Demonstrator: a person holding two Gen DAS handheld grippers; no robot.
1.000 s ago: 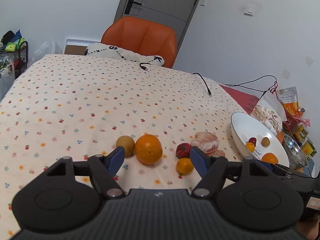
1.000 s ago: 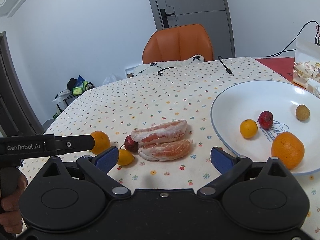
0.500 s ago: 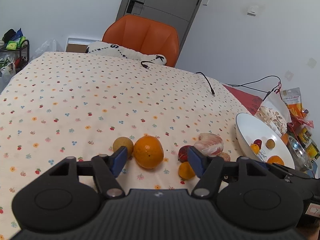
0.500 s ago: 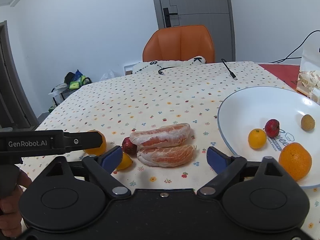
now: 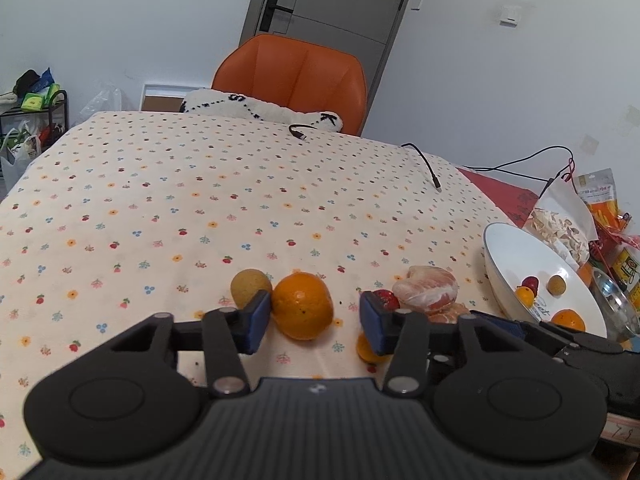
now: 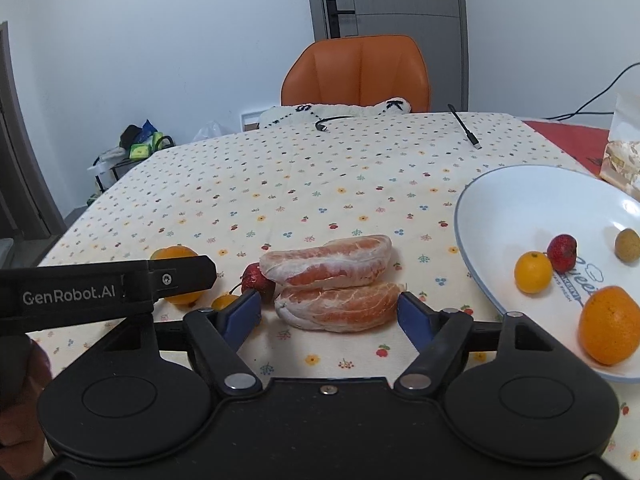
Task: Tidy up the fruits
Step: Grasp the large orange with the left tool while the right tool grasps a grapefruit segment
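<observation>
In the left wrist view my left gripper [image 5: 314, 322] straddles a big orange [image 5: 303, 306] on the flowered cloth. Its jaws are closing: the left pad touches the peel, the right pad stands apart. A brown round fruit [image 5: 250, 287] lies just left. In the right wrist view my right gripper [image 6: 329, 316] is closing around the lower of two peeled pomelo segments [image 6: 340, 308], with small gaps at both pads. A red fruit [image 6: 256, 278] and a small orange fruit [image 6: 224, 302] lie at its left. The white plate [image 6: 520, 200] at right holds several fruits.
An orange chair [image 5: 292, 80] with a white cushion stands at the table's far edge. Two cable ends [image 6: 466, 128] lie on the cloth. Snack bags [image 5: 568, 220] and a metal bowl [image 5: 616, 300] crowd the right beyond the plate. The left gripper's arm [image 6: 100, 292] crosses the right view.
Both pairs of jaws have narrowed, the left around the big orange, the right around the lower pomelo segment. The right gripper has come a little closer to the pomelo.
</observation>
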